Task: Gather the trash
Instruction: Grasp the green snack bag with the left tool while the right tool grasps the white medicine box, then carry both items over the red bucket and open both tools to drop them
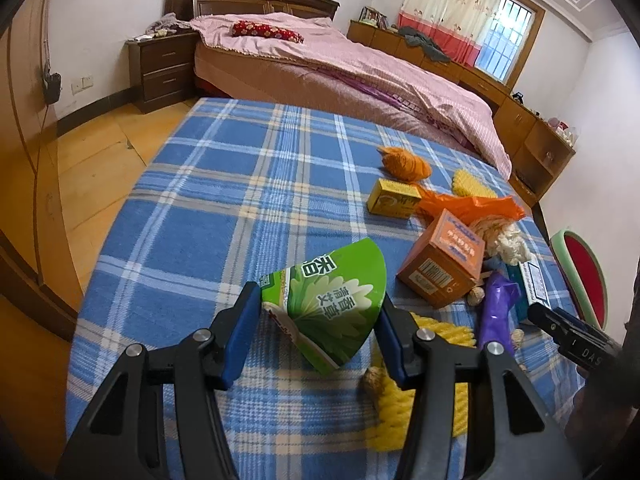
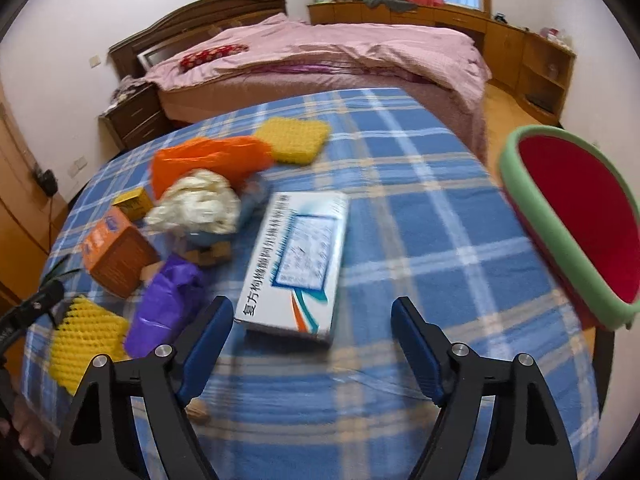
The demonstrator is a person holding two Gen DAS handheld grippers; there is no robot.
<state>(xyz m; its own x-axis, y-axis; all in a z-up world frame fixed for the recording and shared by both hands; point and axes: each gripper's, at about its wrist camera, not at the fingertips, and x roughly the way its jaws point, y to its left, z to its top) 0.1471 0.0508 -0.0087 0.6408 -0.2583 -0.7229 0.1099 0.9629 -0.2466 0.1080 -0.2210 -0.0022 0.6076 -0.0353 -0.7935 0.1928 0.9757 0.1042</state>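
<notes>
Surface: a table draped in a blue plaid cloth, set in a bedroom with a pink-covered bed beyond its far edge.

Left gripper: clamped on a green carton, which is pinched between the two blue pads and tilted, its lower corner near the cloth.

Right gripper: jaws apart, nothing pressed between them. A white and blue medicine box lies flat on the cloth just ahead of the fingertips, its near end between their lines; the view is blurred.

Container: a red tray with a green rim is seen at the right edge of the table, tilted toward the camera; nothing is visible inside it.

Loose trash, clustered at the middle and right of the table in the left wrist view:
- orange cardboard box, tipped on an edge
- small yellow box
- orange plastic bag
- orange yarn-like ball
- crumpled whitish wad
- purple plastic wrap
- yellow foam netting, one piece far and one near left

Open room: the left half and far part of the cloth are bare in the left wrist view; the strip between the medicine box and the tray is bare in the right wrist view. Wooden floor lies past the left edge.
</notes>
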